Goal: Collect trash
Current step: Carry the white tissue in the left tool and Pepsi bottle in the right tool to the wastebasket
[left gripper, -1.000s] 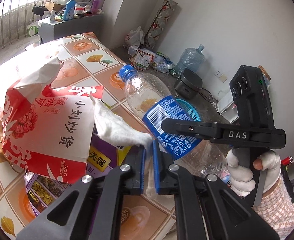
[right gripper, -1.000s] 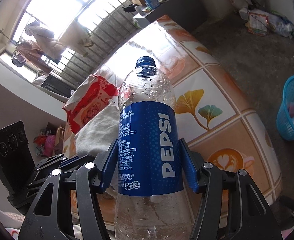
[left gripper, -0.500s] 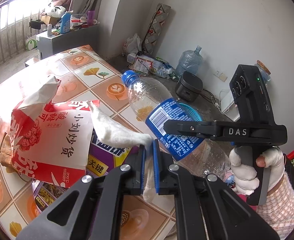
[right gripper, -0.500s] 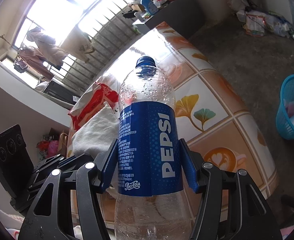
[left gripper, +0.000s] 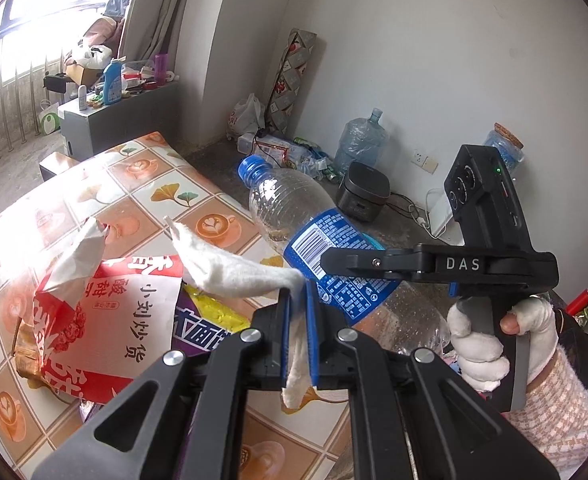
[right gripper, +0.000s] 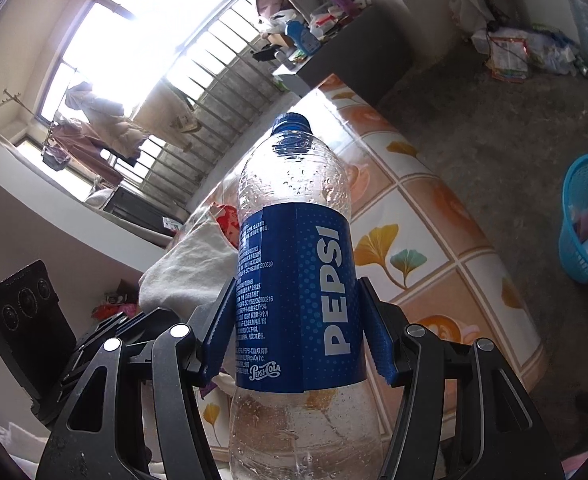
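My left gripper (left gripper: pixel 298 312) is shut on a white crumpled tissue (left gripper: pixel 229 268) and holds it above the tiled table (left gripper: pixel 141 192). My right gripper (right gripper: pixel 298 320) is shut on an empty Pepsi bottle (right gripper: pixel 294 280) with a blue cap, held off the table; the bottle also shows in the left wrist view (left gripper: pixel 314 240), right of the tissue. The tissue shows in the right wrist view (right gripper: pixel 185 264) behind the bottle. A red snack bag (left gripper: pixel 89 312) and a purple and yellow wrapper (left gripper: pixel 201 320) lie on the table under the left gripper.
A blue trash basket (right gripper: pixel 586 220) stands on the floor right of the table, with some trash in it. A water jug (left gripper: pixel 360 144), a black cooker (left gripper: pixel 364 192) and bags line the far wall. A cluttered grey cabinet (left gripper: pixel 113 112) stands beyond the table.
Both grippers have risen and pulled back from the table with the tissue and the bottle still held. The red bag stays on the table.
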